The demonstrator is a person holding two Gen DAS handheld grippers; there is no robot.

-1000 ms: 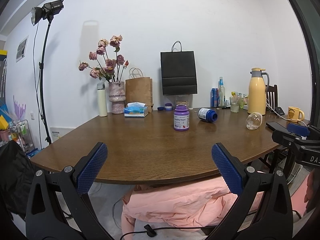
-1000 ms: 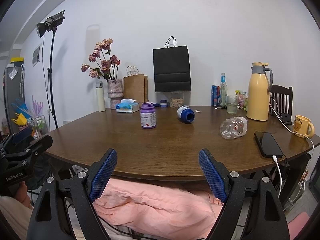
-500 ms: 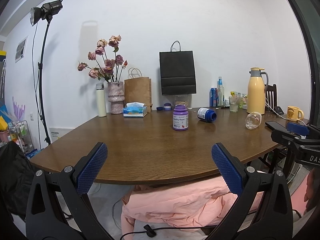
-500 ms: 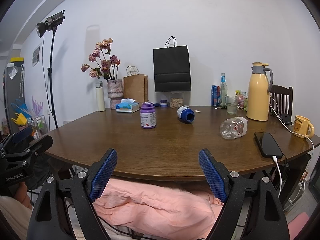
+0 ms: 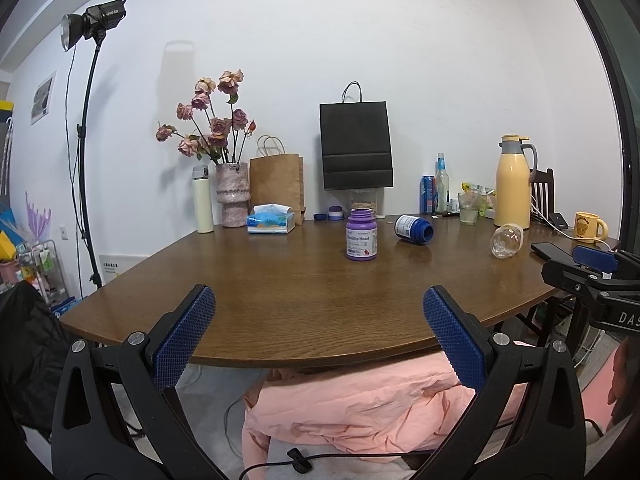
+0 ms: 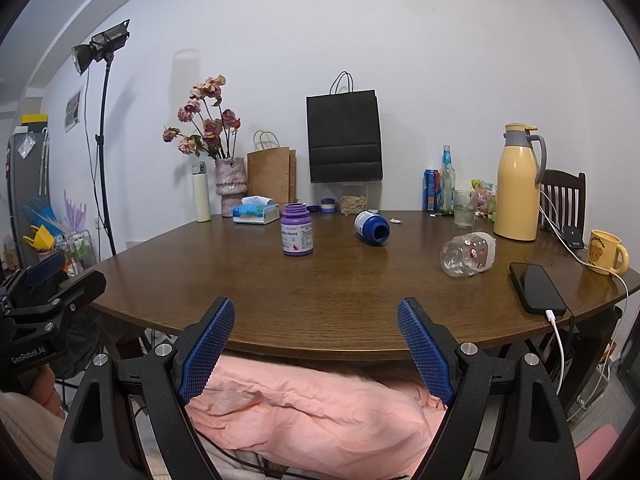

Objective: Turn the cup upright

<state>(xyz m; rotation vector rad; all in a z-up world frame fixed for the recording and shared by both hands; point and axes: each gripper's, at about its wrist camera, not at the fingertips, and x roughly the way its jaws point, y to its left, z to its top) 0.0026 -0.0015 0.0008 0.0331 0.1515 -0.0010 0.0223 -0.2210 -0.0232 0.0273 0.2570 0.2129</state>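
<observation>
1. At the near edge of the worktop (image 6: pixel 320 304), the right gripper (image 6: pixel 316 344) hangs over pink cloth (image 6: pixel 304 412), its blue-padded fingers (image 6: pixel 206 350) spread wide and holding nothing.
2. The left gripper (image 5: pixel 318 336) sits at the same near edge, fingers (image 5: pixel 184 338) likewise spread apart and empty; in the right wrist view it shows at the far left (image 6: pixel 44 300).
3. A black phone (image 6: pixel 536 288) lies near the right edge with a white cable plugged in.
4. The clear cup (image 6: pixel 468 254) lies on its side on the worktop, right of centre, just left of the phone and well apart from both grippers; the left wrist view shows it too (image 5: pixel 507 240).
5. Mid-table, a purple bottle (image 6: pixel 297 235) stands upright, and a blue bottle (image 6: pixel 372 228) lies tipped over to its right.
6. Further right stand a yellow mug (image 6: pixel 606 252) and a tall yellow jug (image 6: pixel 518 182).
7. Along the back wall stand a vase of flowers (image 6: pixel 230 182), a tissue box (image 6: pixel 256 212), a brown bag (image 6: pixel 270 174) and a black bag (image 6: pixel 344 136).
</observation>
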